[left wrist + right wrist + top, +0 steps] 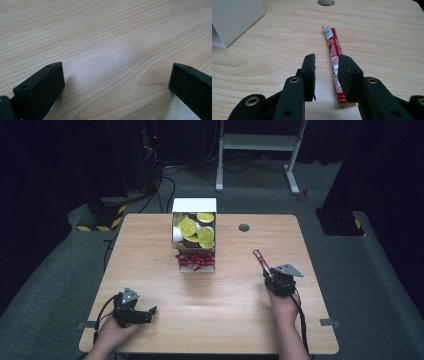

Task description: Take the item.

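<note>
The right tongs (pixel 326 66) sit low over the wooden counter (pixel 387 45) with their jaws parted a little; nothing is pinched between the pads. A long red sachet (pixel 333 53) lies flat on the counter just ahead of them, its near end tucked beside and partly behind the right-hand jaw, its far end with a white printed patch pointing away from the tongs toward a round grommet hole (pixel 326 2) in the counter. In the high view the same sachet (pixel 261 259) stretches forward and slightly leftward from the right tongs (pixel 274 276), held in the person's right hand (pixel 284 305). Well to the left of these tongs and farther off stands a white box (pixel 194 206) holding yellow-lidded cups (pixel 188 226) above a lower compartment of more red sachets (pixel 195 260). The left tongs (pixel 148 311) rest near the counter's front edge, far from the box, their jaws spread wide over bare wood with nothing between them.
</note>
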The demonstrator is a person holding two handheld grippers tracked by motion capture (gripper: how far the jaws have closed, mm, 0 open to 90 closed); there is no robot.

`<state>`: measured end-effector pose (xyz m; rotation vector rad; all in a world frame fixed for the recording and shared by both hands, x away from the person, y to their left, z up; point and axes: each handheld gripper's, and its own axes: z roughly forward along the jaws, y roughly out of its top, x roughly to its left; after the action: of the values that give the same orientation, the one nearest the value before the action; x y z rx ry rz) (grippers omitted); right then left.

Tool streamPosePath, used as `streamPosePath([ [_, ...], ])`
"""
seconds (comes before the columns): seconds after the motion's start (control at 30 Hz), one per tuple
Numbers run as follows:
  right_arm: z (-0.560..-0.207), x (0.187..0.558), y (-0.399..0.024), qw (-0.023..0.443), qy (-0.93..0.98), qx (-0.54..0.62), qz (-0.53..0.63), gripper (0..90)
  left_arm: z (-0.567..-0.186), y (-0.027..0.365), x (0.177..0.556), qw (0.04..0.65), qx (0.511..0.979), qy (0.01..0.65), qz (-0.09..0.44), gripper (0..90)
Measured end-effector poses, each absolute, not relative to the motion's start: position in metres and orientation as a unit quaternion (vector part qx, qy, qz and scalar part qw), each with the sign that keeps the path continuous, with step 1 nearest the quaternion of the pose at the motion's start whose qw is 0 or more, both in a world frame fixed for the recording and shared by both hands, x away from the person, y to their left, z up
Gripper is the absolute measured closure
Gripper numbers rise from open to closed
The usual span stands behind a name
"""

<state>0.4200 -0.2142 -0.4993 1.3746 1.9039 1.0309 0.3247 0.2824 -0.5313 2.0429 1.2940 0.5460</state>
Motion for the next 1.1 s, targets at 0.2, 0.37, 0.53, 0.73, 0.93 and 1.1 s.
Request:
streamPosePath([
  [0.2,-0.494,0.417,-0.213,0.290,0.707,0.512,0.392,66.7,-0.531,0.282,0.325,0.325,0.779,0.494,0.208,0.4],
  [0.37,-0.489,0.414,-0.212,0.294,0.705,0.508,0.399,66.2,-0.531,0.282,0.325,0.325,0.779,0.494,0.208,0.4],
  [0.53,-0.487,0.413,-0.206,0.297,0.713,0.498,0.395,64.3,-0.531,0.283,0.324,0.322,0.782,0.491,0.208,0.5],
  [0.73,-0.482,0.417,-0.202,0.290,0.723,0.500,0.380,62.9,-0.531,0.283,0.325,0.321,0.783,0.490,0.208,0.5],
  [0.93,-0.473,0.409,-0.193,0.294,0.720,0.493,0.391,59.0,-0.531,0.283,0.325,0.324,0.781,0.491,0.209,0.4],
  [1.1,-0.473,0.401,-0.186,0.292,0.722,0.487,0.394,55.6,-0.531,0.283,0.325,0.324,0.782,0.491,0.209,0.4],
])
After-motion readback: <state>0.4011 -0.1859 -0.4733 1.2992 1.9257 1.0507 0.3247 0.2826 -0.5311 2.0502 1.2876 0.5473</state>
